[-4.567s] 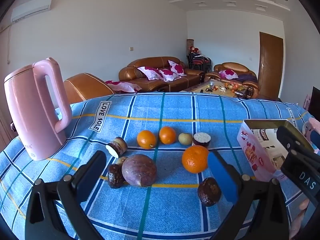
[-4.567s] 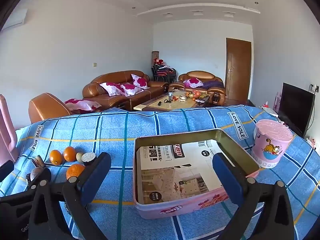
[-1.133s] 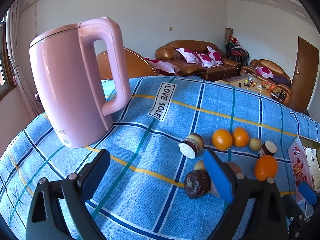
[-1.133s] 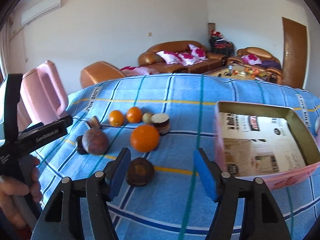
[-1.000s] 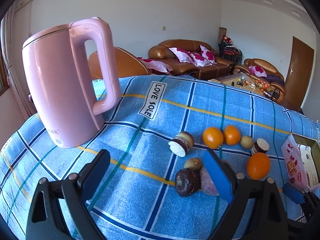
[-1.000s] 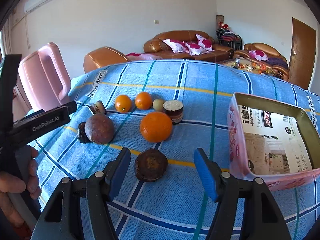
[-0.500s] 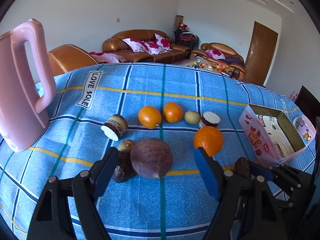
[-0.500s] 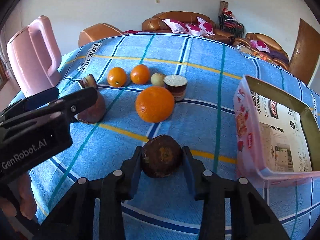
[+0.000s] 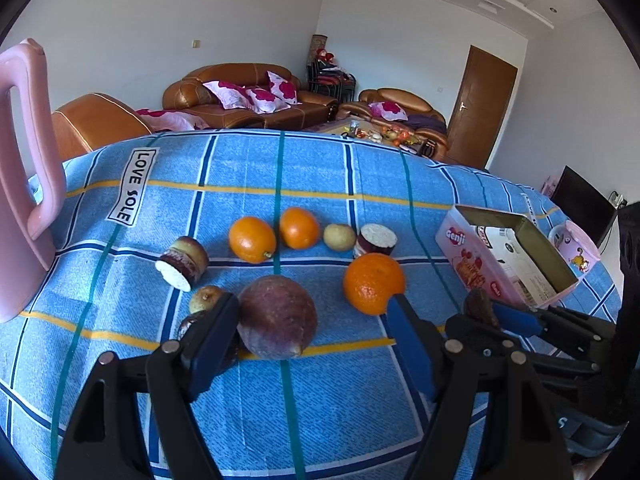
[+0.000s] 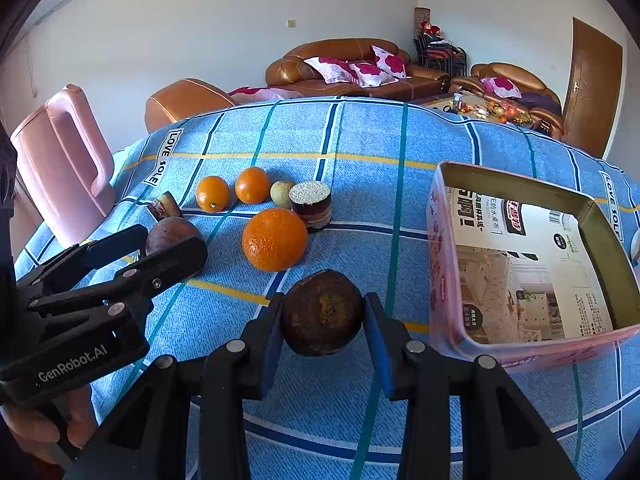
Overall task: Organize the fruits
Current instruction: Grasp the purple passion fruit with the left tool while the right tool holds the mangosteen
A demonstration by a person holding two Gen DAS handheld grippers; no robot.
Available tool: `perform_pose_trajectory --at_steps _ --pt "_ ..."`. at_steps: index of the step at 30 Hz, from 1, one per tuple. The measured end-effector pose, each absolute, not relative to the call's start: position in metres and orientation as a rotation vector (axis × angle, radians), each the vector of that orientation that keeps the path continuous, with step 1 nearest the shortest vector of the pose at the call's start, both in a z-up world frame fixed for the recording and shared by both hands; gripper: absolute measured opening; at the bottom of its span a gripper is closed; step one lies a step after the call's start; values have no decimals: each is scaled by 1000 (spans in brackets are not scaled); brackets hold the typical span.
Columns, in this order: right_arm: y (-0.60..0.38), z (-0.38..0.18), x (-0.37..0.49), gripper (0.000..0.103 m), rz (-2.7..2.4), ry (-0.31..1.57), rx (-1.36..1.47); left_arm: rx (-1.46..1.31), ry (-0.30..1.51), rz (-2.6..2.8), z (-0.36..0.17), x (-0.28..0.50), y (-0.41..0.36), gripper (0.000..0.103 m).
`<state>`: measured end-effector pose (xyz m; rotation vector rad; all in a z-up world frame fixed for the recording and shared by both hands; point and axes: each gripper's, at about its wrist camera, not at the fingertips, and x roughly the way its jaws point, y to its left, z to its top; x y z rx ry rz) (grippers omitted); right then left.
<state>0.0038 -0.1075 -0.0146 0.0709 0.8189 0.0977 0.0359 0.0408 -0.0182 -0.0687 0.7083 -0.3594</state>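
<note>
The right gripper [image 10: 323, 316] is pinching a dark brown fruit [image 10: 323, 312] between its jaws, just beside the pink box [image 10: 520, 248] on the blue checked tabletop [image 10: 360, 152]. The left gripper [image 9: 312, 340] is hovering with jaws spread around the big purple fruit [image 9: 277, 322], one jaw touching its side, the other standing apart. A large orange [image 10: 275, 239] is sitting near smaller oranges [image 10: 212, 193].
</note>
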Motion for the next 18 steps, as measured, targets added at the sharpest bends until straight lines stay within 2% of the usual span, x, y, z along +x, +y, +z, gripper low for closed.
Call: perform_pose_trajectory --at_steps 2,4,5,7,9,14,16,18 --pt "-112 -12 3 41 97 811 89 -81 750 -344 -23 48 41 83" --pt "-115 -9 4 41 93 803 96 -113 784 -337 -27 61 43 81" --pt "-116 -8 4 41 91 799 97 -118 795 -319 -28 65 44 79" --pt "-117 -7 4 41 88 795 99 -116 822 -292 -32 74 44 64" --pt "-116 -8 6 41 86 797 99 -88 839 -277 -33 75 40 58" --pt "-116 -13 10 41 90 817 101 50 860 -260 -34 65 26 56" --pt "-115 -15 10 41 88 818 96 44 859 -248 -33 64 30 49" --pt "-114 -15 11 41 87 812 95 11 859 -262 -32 65 36 49"
